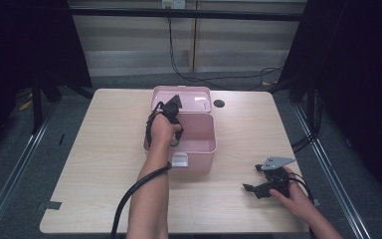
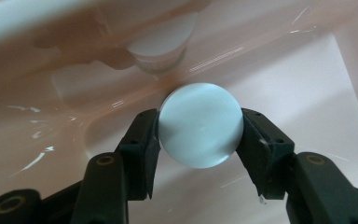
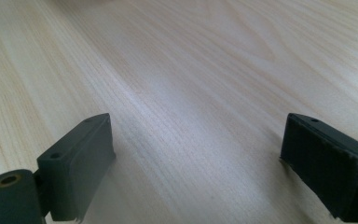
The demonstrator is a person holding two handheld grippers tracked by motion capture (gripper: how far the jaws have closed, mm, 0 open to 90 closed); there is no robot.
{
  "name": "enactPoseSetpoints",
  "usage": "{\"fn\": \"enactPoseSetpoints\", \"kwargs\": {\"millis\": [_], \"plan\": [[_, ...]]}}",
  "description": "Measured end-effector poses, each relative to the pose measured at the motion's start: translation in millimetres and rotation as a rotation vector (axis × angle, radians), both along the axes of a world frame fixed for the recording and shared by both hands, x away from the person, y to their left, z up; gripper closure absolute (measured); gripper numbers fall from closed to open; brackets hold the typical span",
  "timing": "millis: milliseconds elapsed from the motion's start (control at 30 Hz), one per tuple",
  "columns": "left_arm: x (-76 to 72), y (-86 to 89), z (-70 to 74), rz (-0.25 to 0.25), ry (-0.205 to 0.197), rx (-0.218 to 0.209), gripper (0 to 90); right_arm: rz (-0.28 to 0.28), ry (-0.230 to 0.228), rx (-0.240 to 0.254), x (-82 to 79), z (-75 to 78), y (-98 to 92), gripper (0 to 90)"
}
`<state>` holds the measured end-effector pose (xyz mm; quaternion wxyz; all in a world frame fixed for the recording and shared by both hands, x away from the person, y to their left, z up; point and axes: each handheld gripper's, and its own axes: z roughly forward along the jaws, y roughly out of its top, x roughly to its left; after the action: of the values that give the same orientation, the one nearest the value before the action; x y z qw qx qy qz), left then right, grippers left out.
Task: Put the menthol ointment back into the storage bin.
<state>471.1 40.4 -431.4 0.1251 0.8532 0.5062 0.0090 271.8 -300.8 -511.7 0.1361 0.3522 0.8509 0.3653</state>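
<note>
An open pink box (image 1: 199, 142) stands mid-table with its lid (image 1: 189, 98) tilted back. My left gripper (image 1: 173, 139) reaches down inside it. In the left gripper view both black pads (image 2: 150, 140) press on a round pale disc-topped object (image 2: 200, 125), likely a small white jar seen from its cap, held just above the pink box floor (image 2: 307, 93). A second white jar (image 2: 161, 49) lies farther in, by the box wall. My right gripper (image 1: 252, 188) rests on the wooden table (image 1: 104, 159) at the front right, its jaws wide apart with only bare wood (image 3: 196, 121) between them.
A small round hole (image 1: 219, 103) sits in the tabletop right of the lid. Cables (image 1: 189, 74) run across the floor beyond the far edge. Metal rails (image 1: 10, 164) flank the table on both sides. The left gripper's cable (image 1: 129, 194) trails off the front edge.
</note>
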Motion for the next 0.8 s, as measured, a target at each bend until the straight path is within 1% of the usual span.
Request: {"fn": "enactPoseSetpoints", "kwargs": {"millis": [167, 200, 267, 433, 467, 533, 600, 767, 800], "plan": [[-0.4, 0.7, 0.6, 0.004, 0.007, -0.001, 46.8, 0.001, 0.005, 0.002, -0.1, 0.0, 0.2, 8.8], [-0.1, 1.4, 1.0, -0.002, 0.004, 0.000, 46.8, 0.001, 0.005, 0.002, -0.1, 0.0, 0.2, 8.8], [-0.9, 1.5, 1.1, 0.019, 0.007, -0.001, 43.6, 0.001, 0.005, 0.002, -0.1, 0.0, 0.2, 8.8], [-1.5, 3.3, 2.5, 0.024, 0.014, -0.006, 41.0, 0.000, 0.001, 0.001, 0.0, 0.0, 0.0, 8.8], [-1.7, 4.1, 4.7, 0.020, 0.019, -0.004, 38.4, 0.001, 0.005, 0.002, -0.1, 0.0, 0.2, 8.8], [-2.4, 3.8, 5.5, 0.027, 0.019, -0.007, 37.7, 0.001, 0.004, 0.002, -0.2, 0.0, 0.1, 8.8], [-3.4, 4.2, 8.7, 0.029, 0.017, -0.011, 35.1, 0.001, 0.004, 0.002, -0.1, 0.0, 0.2, 8.8], [-4.0, 4.9, 15.2, 0.024, 0.021, -0.010, 32.3, 0.003, 0.004, 0.000, -0.1, 0.1, 0.0, 8.8], [-3.9, 5.2, 17.0, 0.016, 0.021, -0.009, 32.3, 0.003, 0.004, 0.000, -0.1, 0.1, 0.0, 8.8]]}}
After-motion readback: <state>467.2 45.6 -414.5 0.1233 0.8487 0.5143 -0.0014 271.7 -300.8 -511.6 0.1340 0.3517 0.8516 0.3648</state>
